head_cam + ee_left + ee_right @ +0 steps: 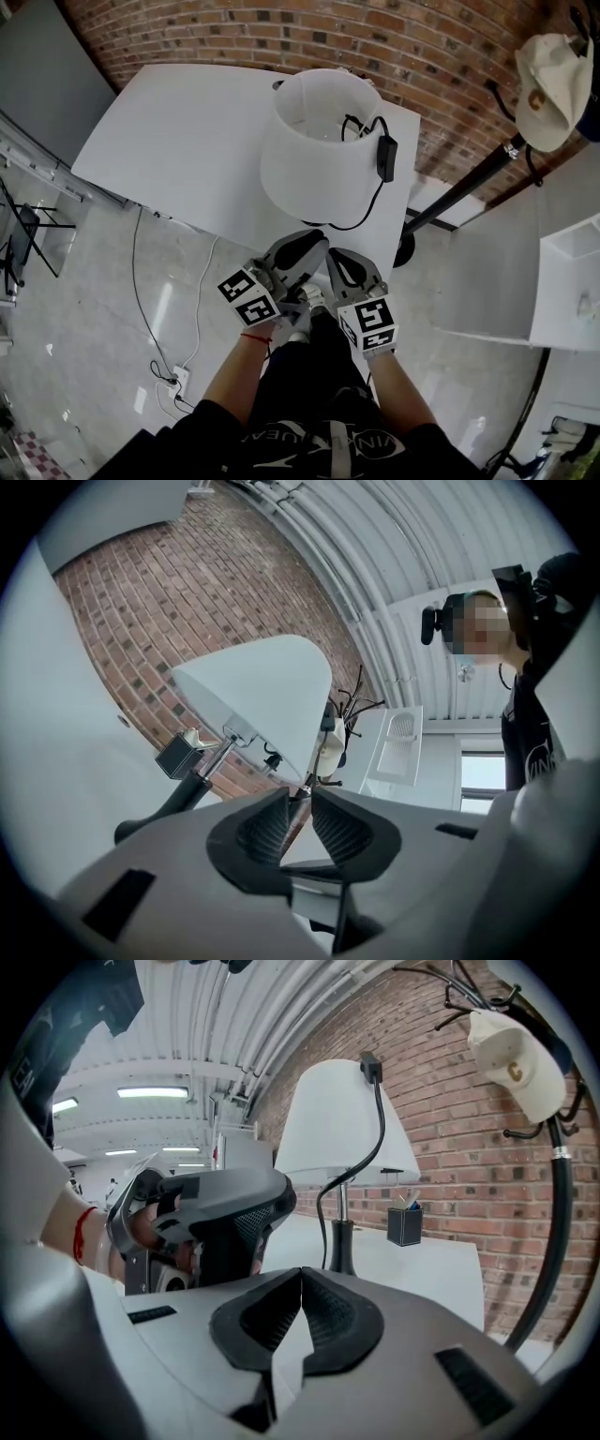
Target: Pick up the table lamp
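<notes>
The table lamp has a wide white shade (309, 150) and a black cord with an inline switch (385, 157); it stands on the white table (178, 141) near the front edge. In the right gripper view its shade (342, 1124) sits on a thin pole above a dark base (339, 1246). My left gripper (312, 238) is at the table's front edge just below the shade, and its jaws stand slightly apart with nothing between them (300, 794). Beside it, my right gripper (336, 255) is shut and empty (301, 1269). Neither one touches the lamp (262, 696).
A small black box (405, 1225) stands on the table by the brick wall. A black coat stand (459, 197) with a pale cap (553, 84) rises at the right. A white cabinet (562, 281) is further right. A power strip (173, 380) lies on the floor.
</notes>
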Action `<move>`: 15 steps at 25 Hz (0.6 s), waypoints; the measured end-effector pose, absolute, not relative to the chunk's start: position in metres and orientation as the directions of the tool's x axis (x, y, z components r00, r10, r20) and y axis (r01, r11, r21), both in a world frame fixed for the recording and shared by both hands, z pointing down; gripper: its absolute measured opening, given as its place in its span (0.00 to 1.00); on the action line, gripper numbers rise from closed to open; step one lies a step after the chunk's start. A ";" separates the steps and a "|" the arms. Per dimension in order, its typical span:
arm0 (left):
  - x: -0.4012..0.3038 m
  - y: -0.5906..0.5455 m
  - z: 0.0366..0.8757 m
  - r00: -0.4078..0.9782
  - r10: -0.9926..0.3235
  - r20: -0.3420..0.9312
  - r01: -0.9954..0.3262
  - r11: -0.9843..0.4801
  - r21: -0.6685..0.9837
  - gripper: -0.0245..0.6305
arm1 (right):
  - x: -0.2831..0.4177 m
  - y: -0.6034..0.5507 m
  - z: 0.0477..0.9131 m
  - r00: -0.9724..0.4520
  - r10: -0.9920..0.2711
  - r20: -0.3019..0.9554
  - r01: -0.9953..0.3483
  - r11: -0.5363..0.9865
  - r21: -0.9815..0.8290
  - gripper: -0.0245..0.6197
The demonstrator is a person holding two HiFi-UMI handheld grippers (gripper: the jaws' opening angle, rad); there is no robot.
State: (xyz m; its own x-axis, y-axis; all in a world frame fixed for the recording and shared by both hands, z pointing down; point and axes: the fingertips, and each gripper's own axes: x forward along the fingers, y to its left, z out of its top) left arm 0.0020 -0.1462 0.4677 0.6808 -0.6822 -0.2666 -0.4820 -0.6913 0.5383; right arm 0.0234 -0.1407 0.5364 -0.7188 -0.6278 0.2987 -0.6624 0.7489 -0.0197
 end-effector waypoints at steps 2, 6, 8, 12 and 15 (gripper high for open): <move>0.001 -0.150 0.467 0.683 -0.673 -0.283 -0.472 -0.702 0.533 0.14 | 0.022 -0.142 0.539 -0.725 -0.620 0.299 -0.653 0.757 -0.015 0.04; 0.000 -0.155 0.465 0.681 -0.659 -0.319 -0.445 -0.719 0.534 0.19 | 0.020 -0.148 0.547 -0.729 -0.610 0.309 -0.647 0.763 -0.020 0.04; -0.002 -0.158 0.462 0.680 -0.648 -0.342 -0.427 -0.730 0.533 0.20 | 0.019 -0.151 0.549 -0.733 -0.604 0.313 -0.641 0.767 -0.021 0.04; -0.003 -0.162 0.454 0.688 -0.611 -0.391 -0.383 -0.763 0.520 0.20 | 0.019 -0.155 0.554 -0.733 -0.597 0.326 -0.637 0.770 -0.022 0.04; 0.000 -0.162 0.449 0.710 -0.580 -0.399 -0.362 -0.786 0.500 0.20 | 0.017 -0.157 0.558 -0.732 -0.593 0.335 -0.636 0.771 -0.027 0.04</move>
